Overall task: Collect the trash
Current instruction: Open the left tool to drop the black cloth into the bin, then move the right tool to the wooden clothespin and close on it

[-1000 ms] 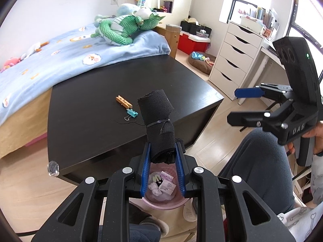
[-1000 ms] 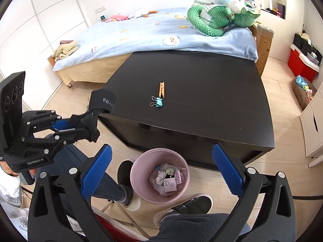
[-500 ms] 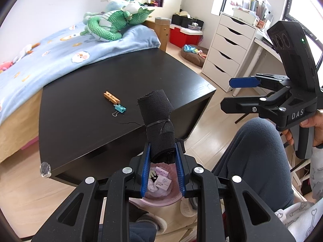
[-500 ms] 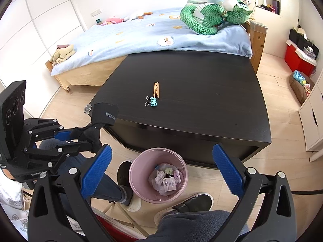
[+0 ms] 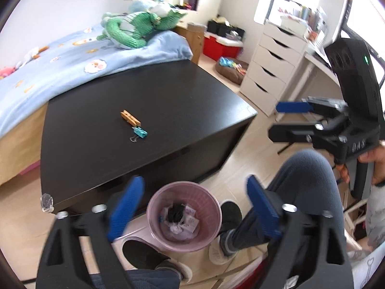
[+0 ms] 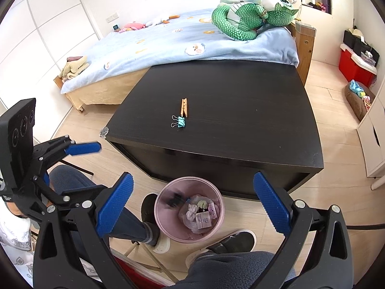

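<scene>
Left gripper above pink bin, fingers opening, nothing between them; black fabric roll in bin on other trash; right gripper fingers spread, empty; left on tabletop: clothespin, binder clip; judging collection mostly done

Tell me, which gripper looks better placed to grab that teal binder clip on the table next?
Probably the right gripper: open, empty, lined up with the binder clip. The left gripper, jaws opening over the pink bin, views it off-centre.
</scene>
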Demonstrator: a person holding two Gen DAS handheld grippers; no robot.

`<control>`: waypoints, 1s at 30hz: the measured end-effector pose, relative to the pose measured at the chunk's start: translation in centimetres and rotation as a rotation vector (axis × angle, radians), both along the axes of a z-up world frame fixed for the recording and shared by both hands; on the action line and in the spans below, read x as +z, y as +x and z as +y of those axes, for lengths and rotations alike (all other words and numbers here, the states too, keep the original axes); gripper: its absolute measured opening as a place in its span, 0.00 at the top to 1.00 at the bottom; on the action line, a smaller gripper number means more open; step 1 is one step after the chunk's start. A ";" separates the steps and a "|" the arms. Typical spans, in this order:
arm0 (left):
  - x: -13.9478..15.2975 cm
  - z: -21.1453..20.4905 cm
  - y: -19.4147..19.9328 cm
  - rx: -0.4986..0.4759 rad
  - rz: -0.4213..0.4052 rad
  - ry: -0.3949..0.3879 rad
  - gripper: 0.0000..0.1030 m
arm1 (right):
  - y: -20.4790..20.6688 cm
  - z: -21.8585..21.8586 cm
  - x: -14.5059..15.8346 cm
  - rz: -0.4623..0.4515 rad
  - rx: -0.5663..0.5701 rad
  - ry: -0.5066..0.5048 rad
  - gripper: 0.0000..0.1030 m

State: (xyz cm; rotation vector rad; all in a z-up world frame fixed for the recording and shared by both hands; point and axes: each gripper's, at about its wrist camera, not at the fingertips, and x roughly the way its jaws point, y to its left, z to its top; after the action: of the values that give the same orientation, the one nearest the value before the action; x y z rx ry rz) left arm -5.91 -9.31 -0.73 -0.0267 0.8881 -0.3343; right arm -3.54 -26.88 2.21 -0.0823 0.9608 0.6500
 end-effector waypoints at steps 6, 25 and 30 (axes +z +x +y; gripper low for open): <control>0.3 1.3 0.1 0.086 -0.019 0.023 0.07 | -0.1 0.1 -0.2 0.000 0.005 0.002 0.03; 0.4 3.2 0.9 0.151 -0.019 -0.008 0.07 | 0.6 1.2 0.0 -0.016 0.002 -0.025 0.03; 0.6 4.0 1.4 0.176 -0.025 -0.013 0.07 | 1.8 2.1 0.4 -0.026 0.010 -0.030 0.03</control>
State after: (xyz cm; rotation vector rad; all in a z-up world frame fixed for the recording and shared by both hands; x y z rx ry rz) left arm -4.46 -5.32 -0.11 -0.1124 0.8519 -0.1758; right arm -1.73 -24.74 2.57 -0.1218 0.9460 0.6422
